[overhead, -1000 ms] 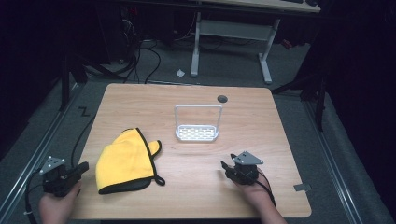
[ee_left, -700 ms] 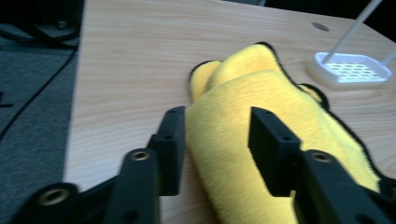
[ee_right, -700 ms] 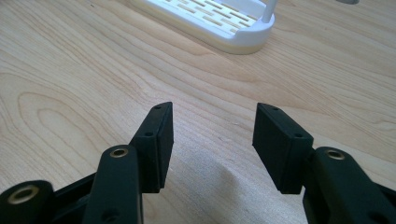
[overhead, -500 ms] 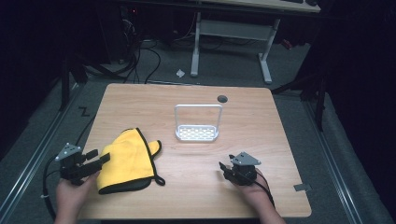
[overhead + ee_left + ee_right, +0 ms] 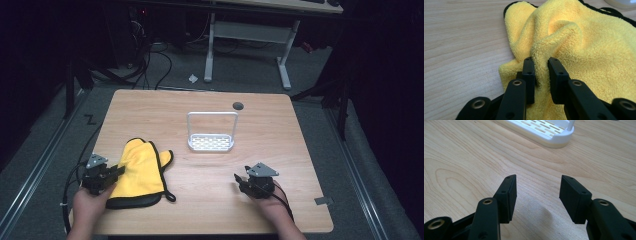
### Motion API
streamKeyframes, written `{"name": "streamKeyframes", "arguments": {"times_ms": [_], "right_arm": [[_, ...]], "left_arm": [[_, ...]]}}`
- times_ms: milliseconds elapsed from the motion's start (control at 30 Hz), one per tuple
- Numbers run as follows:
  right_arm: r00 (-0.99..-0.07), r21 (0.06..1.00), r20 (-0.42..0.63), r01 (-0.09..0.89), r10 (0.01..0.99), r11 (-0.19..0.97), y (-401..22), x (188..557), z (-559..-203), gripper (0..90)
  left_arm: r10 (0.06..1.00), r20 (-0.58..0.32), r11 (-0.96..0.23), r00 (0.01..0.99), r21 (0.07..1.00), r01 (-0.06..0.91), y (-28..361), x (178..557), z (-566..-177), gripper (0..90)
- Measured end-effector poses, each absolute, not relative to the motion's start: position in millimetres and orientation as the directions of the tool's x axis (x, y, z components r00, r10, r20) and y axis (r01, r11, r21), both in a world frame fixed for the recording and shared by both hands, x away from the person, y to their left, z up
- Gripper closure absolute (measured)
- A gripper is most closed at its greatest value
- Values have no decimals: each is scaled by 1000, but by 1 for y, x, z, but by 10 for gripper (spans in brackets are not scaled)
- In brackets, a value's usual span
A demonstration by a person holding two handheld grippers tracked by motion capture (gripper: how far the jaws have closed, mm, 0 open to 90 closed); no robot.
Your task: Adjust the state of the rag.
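The yellow mitt lies flat on the wooden desk at about eight o'clock from the desk's middle, its black-trimmed cuff toward the person and its thumb pointing to two o'clock. The left hand-held gripper sits at the mitt's nine o'clock edge. In the left gripper view its jaws have just been closing, and a raised fold of the yellow fleece stands pinched between the two black pads, which press on it from both sides.

The right hand-held gripper rests at about five o'clock on the desk, well apart from the mitt. In the right gripper view its jaws stand wide apart over bare wood with nothing between them.

A white slotted rack with an upright wire handle stands near the desk's middle, at eleven o'clock from the right hand-held gripper. A dark round grommet sits in the desk at twelve o'clock, near the far edge.
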State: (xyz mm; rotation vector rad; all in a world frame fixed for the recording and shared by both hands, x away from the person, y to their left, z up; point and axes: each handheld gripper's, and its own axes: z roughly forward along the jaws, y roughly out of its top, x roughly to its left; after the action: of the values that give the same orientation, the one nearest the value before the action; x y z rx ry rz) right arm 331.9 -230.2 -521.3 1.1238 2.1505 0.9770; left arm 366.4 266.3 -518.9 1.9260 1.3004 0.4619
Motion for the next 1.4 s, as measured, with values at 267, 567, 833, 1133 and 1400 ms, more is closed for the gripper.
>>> {"name": "streamKeyframes", "arguments": {"times_ms": [267,567,833,1133,1400], "right_arm": [[-526,788,-105,473,844,393,-230,333,-522,483],[-530,790,-102,471,842,393,-231,333,-521,476],[-540,788,-109,465,835,404,-230,333,-522,474],[-538,785,-112,467,835,407,-229,333,-522,477],[-536,785,-110,470,837,404,-230,333,-522,479]], "left_arm": [[863,-110,-254,493,749,612,247,351,-518,777],[820,-108,-309,562,743,594,217,340,-517,776],[798,-110,-333,593,739,586,184,337,-515,774],[764,-141,-340,630,741,578,138,342,-516,773],[745,-127,-352,655,759,548,99,346,-518,755]]}}
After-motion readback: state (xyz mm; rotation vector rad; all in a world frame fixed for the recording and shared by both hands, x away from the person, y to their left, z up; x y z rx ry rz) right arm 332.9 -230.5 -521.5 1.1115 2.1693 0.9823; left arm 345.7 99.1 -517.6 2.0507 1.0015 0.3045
